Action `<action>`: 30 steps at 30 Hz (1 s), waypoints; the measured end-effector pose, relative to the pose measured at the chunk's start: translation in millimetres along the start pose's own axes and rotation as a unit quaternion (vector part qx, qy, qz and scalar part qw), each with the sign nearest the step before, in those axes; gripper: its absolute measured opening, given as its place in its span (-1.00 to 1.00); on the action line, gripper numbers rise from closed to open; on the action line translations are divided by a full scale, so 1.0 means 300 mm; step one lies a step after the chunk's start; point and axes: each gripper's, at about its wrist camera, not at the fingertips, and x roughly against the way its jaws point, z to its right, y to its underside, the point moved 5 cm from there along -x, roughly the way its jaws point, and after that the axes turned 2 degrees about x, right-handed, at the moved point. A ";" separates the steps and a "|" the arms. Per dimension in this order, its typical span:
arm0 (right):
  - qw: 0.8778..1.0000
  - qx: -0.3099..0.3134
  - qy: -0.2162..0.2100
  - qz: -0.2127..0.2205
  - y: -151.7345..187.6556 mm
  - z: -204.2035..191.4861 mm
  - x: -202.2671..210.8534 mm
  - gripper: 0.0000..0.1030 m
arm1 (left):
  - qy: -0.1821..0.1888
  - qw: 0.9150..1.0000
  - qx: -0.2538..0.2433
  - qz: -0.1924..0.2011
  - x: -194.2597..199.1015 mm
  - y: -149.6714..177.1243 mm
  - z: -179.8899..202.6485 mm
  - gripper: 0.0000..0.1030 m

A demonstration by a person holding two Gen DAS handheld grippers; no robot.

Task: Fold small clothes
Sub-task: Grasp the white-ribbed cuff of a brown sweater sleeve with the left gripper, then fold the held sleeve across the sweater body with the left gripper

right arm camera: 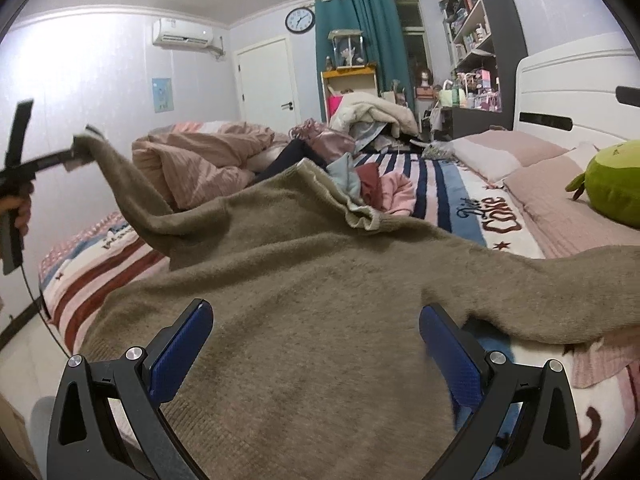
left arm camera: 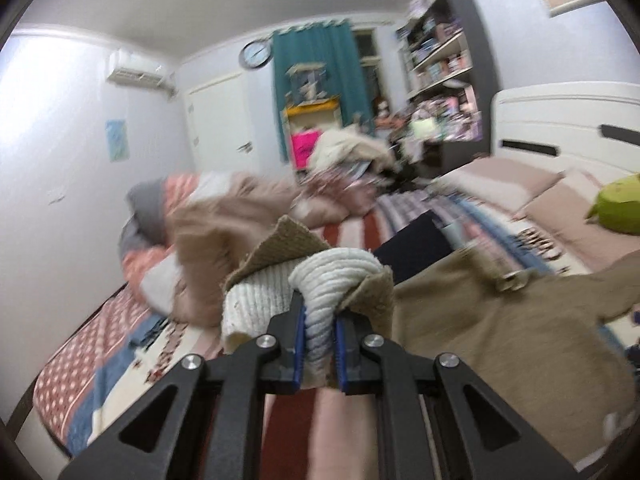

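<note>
Plainly, the left tool [left arm camera: 319,322] is pinching one sleeve cuff [left arm camera: 320,280] of the single brown sweater [right arm camera: 288,288] lying on the bed [right arm camera: 472,204]; the right tool [right arm camera: 316,344] is hovering spread above it.

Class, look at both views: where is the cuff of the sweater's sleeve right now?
The cuff is pinched in the left claw; in the right wrist view it hangs at far left, lifted above the striped bedspread, away from the open right claw.
</note>
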 end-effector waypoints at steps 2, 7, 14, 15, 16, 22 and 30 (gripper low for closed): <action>1.000 -0.006 -0.002 0.009 -0.004 0.022 0.030 0.99 | 0.021 1.000 -0.004 0.011 0.049 -0.055 0.090 -0.82; 0.999 -0.023 -0.003 0.029 -0.008 0.088 0.093 0.99 | 0.052 0.998 -0.029 0.012 0.115 -0.110 0.320 -0.82; 0.997 -0.063 -0.006 0.054 0.002 0.175 0.149 0.99 | 0.127 0.988 -0.046 -0.069 0.052 0.069 0.628 -0.81; 0.996 -0.066 -0.006 0.055 0.004 0.184 0.150 0.99 | 0.136 0.986 -0.040 -0.082 0.041 0.110 0.656 -0.81; 0.996 -0.067 -0.006 0.055 0.006 0.192 0.151 0.99 | 0.143 0.984 -0.031 -0.100 0.022 0.168 0.690 -0.80; 0.996 -0.074 -0.019 0.047 0.018 0.205 0.133 0.99 | 0.174 0.971 0.012 -0.166 -0.045 0.387 0.790 -0.70; 0.995 -0.068 -0.074 0.015 0.036 0.115 0.027 0.99 | 0.201 0.970 0.042 -0.130 0.073 0.400 0.671 0.26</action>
